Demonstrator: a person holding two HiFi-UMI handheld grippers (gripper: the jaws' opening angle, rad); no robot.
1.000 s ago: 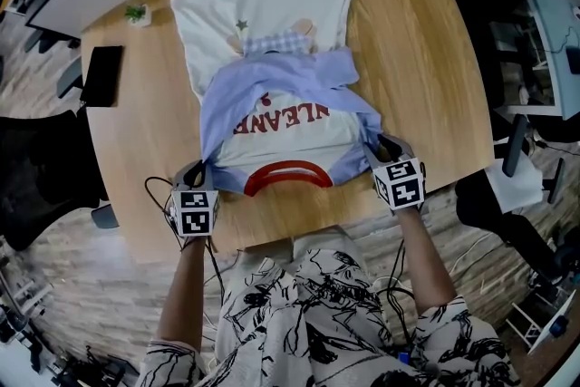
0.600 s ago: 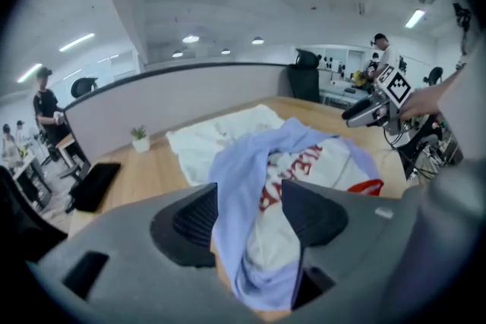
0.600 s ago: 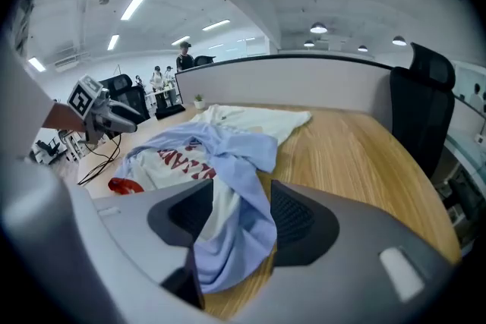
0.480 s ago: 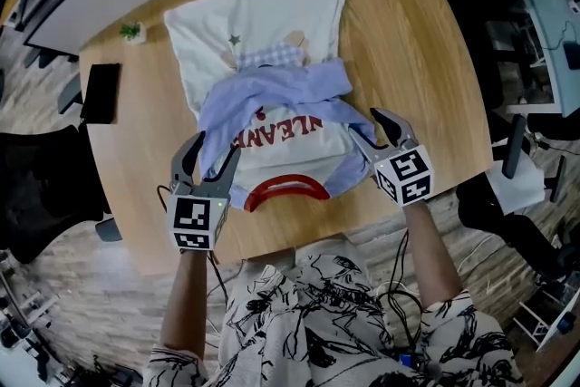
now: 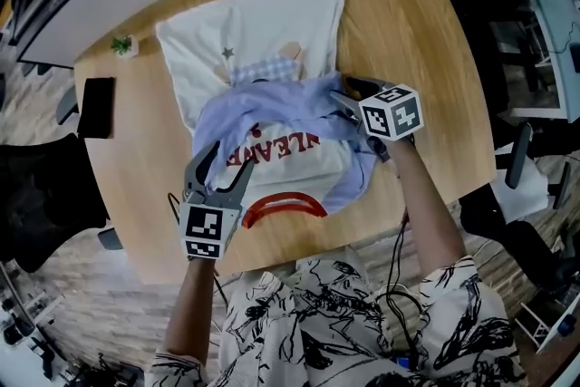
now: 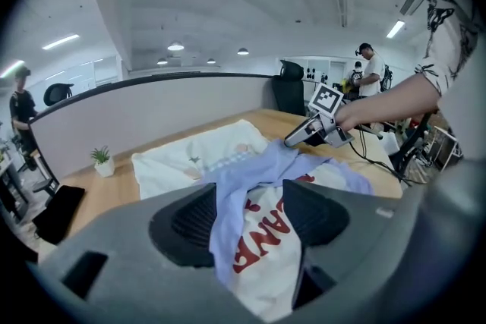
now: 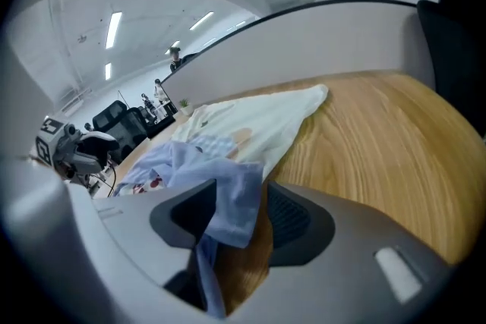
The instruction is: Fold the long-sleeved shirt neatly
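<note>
The long-sleeved shirt lies on the wooden table, white with red lettering, red collar nearest me. Its blue sleeves are crossed over the chest. My left gripper hovers over the shirt's near left edge; its jaws have just been opening and stand apart, with nothing gripped. My right gripper is at the bunched blue sleeve on the shirt's right side. Its jaws have just been closing a little. In the right gripper view blue cloth hangs between them, with a gap showing beside it.
A black phone and a small potted plant sit at the table's far left. A grey partition runs along the far edge. Cables trail off the near edge by my left arm. Office chairs stand around.
Both grippers let go of the shirt's near corners and opened. The left one rose and pulled back slightly. The right one travelled away from me to the blue sleeve.
</note>
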